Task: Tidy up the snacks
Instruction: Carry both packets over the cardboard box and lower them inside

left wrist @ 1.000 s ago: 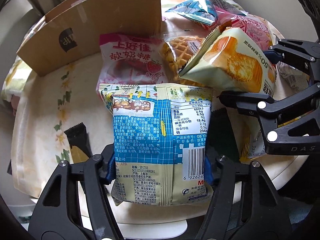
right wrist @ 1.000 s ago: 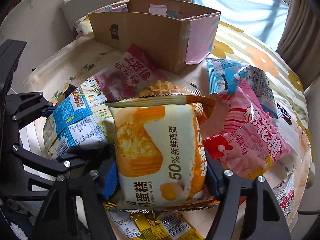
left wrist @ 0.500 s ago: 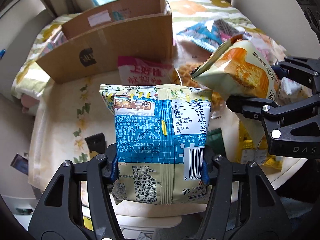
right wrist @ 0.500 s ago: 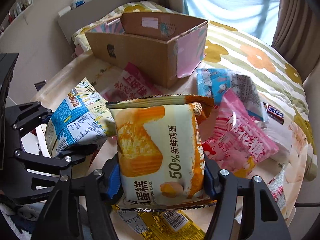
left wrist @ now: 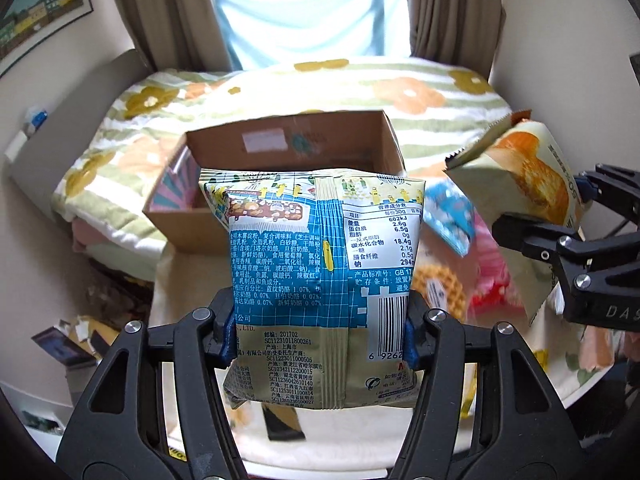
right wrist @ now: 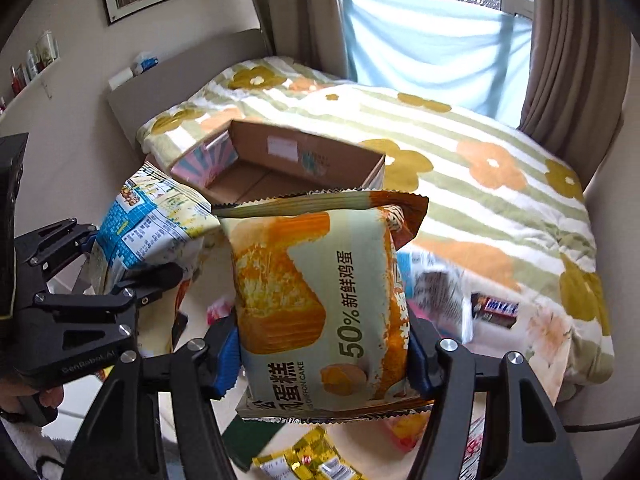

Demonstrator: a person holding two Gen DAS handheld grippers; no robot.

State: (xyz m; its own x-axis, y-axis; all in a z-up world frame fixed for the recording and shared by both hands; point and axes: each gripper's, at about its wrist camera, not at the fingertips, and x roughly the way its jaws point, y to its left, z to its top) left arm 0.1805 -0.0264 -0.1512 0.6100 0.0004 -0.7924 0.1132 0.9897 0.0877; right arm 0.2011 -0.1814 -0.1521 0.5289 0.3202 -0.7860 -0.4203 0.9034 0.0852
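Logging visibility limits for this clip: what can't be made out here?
- Cardboard box floor: near part hidden in both views by the held blue snack bag and chiffon cake pack.
- Loose snacks on the table: motion-blurred, labels unreadable.
- Yellow wrapper: cut off by the right view's bottom edge.

The blue snack bag (left wrist: pixel 320 272) hides the cardboard box (left wrist: pixel 288 148) front; loose packets (left wrist: pixel 480 276) are blurred.

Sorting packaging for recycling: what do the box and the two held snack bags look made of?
Box: plain brown cardboard, matte, with a paper label inside. Blue-and-cream bag: printed plastic film, slightly glossy, likely; it crinkles at the seam. Chiffon cake bag: similar film with a zigzag-cut sealed edge.
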